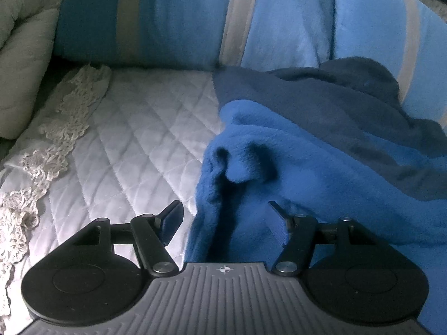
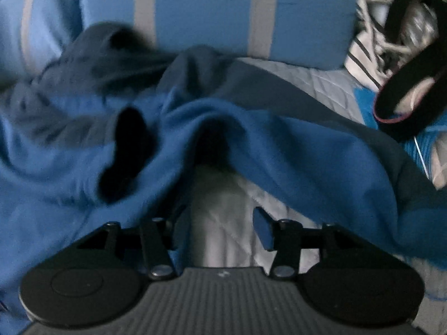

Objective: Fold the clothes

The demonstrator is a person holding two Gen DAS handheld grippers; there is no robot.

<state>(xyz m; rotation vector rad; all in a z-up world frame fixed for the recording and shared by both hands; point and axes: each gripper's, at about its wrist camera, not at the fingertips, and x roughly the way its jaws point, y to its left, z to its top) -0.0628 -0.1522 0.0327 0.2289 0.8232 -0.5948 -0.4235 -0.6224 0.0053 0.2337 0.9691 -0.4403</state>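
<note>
Left gripper (image 1: 223, 220): jaws apart, blue fleece edge lying between, pads not pressing it. Right gripper (image 2: 218, 226): jaws apart over bare quilted bed cover (image 2: 223, 203), nothing held. Blue fleece garment (image 1: 321, 162): crumpled on bed, navy band along upper edge. Lace trim (image 1: 56, 128): left edge of bed. Striped blue bolster (image 1: 181, 19): behind garment. Clothes pile (image 2: 391, 33): far right.

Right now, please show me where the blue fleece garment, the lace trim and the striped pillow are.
blue fleece garment (image 1: 321, 162): left wrist view, on its bright blue body.
lace trim (image 1: 64, 122): left wrist view, on its middle stretch.
striped pillow (image 2: 209, 8): right wrist view, on its blue panel.
</note>
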